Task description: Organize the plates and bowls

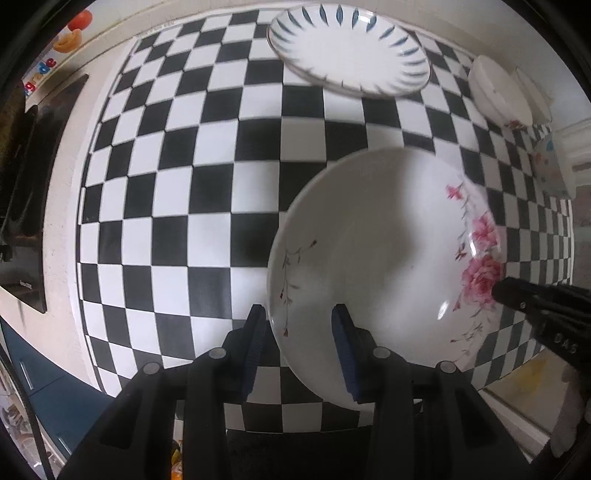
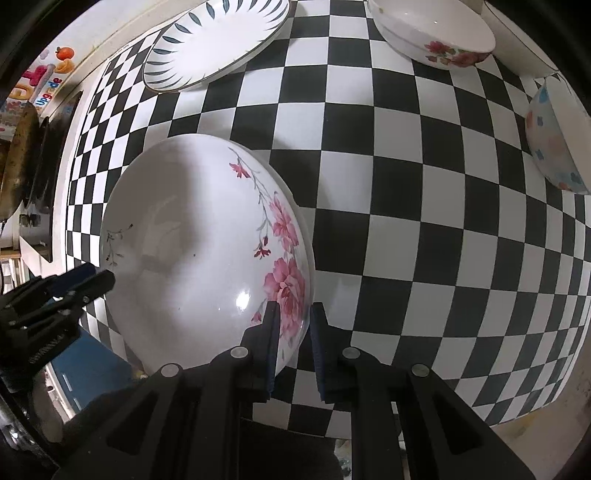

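A large white bowl (image 1: 388,240) with pink flowers on its rim hangs a little above the checkered cloth, carried between both grippers. My left gripper (image 1: 299,332) is shut on its left rim, one blue pad inside the bowl and one outside. My right gripper (image 2: 293,332) is shut on the opposite rim, right by the big pink rose. In the right wrist view the same bowl (image 2: 192,221) fills the left half, with the left gripper (image 2: 99,277) at its far edge. The bowl is empty.
A white plate with blue leaf marks (image 1: 351,51) lies at the back of the checkered table (image 1: 207,192). A smaller flowered bowl (image 2: 436,33) and a pastel-spotted bowl (image 2: 557,136) stand at the back right. The table's edge runs along the left, with dark objects beyond it.
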### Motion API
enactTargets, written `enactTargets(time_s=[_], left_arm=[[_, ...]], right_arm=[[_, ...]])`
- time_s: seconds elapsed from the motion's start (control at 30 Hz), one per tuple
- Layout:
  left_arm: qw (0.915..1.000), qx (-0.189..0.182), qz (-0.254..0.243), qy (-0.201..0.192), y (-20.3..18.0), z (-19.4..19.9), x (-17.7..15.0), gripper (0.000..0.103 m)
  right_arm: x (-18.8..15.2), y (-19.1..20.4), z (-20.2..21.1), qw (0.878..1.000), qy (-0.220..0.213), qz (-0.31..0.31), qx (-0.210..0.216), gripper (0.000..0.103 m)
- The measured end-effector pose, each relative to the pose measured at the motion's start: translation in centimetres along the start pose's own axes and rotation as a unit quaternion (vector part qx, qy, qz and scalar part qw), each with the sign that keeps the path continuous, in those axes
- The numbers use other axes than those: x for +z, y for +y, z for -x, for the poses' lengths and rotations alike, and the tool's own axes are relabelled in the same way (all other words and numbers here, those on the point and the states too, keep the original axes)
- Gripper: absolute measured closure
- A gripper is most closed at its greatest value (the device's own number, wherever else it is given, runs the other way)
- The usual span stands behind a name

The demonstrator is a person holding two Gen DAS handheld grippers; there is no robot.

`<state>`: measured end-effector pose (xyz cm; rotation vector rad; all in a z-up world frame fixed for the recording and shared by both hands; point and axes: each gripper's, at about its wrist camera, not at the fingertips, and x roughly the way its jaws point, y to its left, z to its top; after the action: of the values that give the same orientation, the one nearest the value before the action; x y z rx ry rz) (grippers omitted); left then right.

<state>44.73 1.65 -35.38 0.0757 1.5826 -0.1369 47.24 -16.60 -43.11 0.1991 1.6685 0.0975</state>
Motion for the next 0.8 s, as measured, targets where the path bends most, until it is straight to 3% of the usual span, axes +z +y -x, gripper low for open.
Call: enactTargets(time_s=[0.07, 0.13, 0.3, 0.33, 0.47, 0.6, 0.8], left_arm=[[1.0, 0.0, 0.0, -0.01, -0.1, 1.0, 0.3, 0.068], [0.9998, -0.002, 0.001, -0.02, -0.3, 1.9, 0.7, 0.066], [0.9994, -0.02, 0.001, -0.028, -0.4, 3.2, 1.6, 0.066], [0.9993, -0.025, 0.002, -0.028, -0.7, 3.1, 2.1, 0.066], [0.9985, -0.039, 0.005, -0.037, -0.3, 4.0, 4.6, 0.066], [0.9974, -0.047, 0.011, -0.053, 1.0, 4.2, 8.8, 0.066], [0.9961, -0.076, 0.033, -0.033, 3.3, 0.8, 15.9, 0.066]], right_arm=[[-0.1, -0.4, 0.7, 1.0, -0.003, 0.001, -0.001, 0.084], [-0.1, -0.5, 1.5, 1.0, -0.003, 0.005, 0.005, 0.076], [0.1, -0.4, 3.5, 0.999, -0.017, -0.002, 0.042, 0.044], [0.3, -0.4, 3.8, 0.998, -0.021, -0.009, 0.053, 0.041], [2.3, -1.0, 5.5, 0.991, -0.062, -0.042, 0.115, 0.04], [5.8, -1.3, 6.5, 0.985, -0.1, -0.053, 0.13, 0.04], [13.2, -1.7, 5.2, 0.979, -0.093, -0.094, 0.157, 0.04]])
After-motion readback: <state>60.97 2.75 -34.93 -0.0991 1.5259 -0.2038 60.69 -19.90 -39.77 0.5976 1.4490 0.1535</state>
